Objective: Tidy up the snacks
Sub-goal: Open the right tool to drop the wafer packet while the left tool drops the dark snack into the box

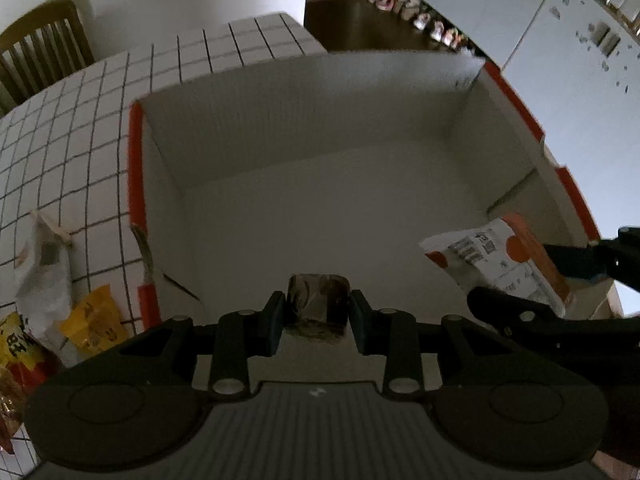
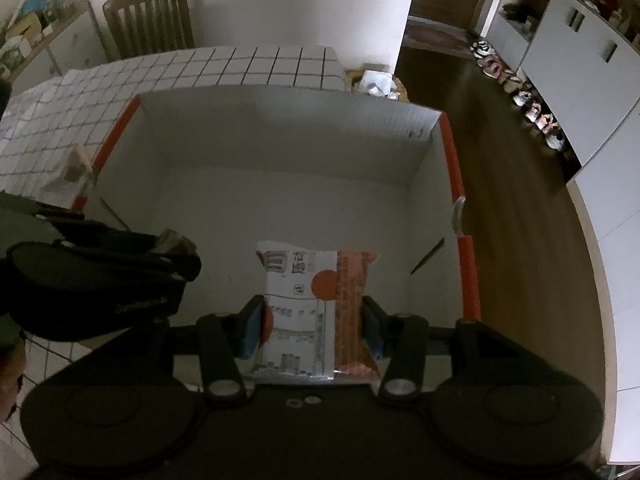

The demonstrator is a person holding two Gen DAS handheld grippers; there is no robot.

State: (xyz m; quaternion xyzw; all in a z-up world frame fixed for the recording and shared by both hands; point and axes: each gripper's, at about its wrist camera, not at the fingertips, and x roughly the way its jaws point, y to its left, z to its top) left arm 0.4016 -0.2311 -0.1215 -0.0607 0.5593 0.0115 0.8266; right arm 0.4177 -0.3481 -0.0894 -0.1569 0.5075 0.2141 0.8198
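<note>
Both grippers hang over a big white box (image 2: 288,168) w/ orange-edged flaps, sitting on a table (image 1: 80,120) covered in white grid-pattern cloth. Left gripper (image 1: 318,316): jaws clenched on a small dark, shiny-wrapped snack (image 1: 318,306), held above the box floor near its front-left side. Right gripper (image 2: 314,324): jaws grasping a white-and-orange snack packet (image 2: 316,304) (printed text, orange circle on the front), pads pressed to both its long edges, packet pointing fwd over the box interior. In the left wrist view that same packet shows at the right, just beside the box's right wall. Outside the box, on the table to its left, lie a yellow packet (image 1: 94,324) and a whitish bag (image 1: 44,280), touching each other. A wooden chair (image 2: 150,20) stands behind the table by the wall.
</note>
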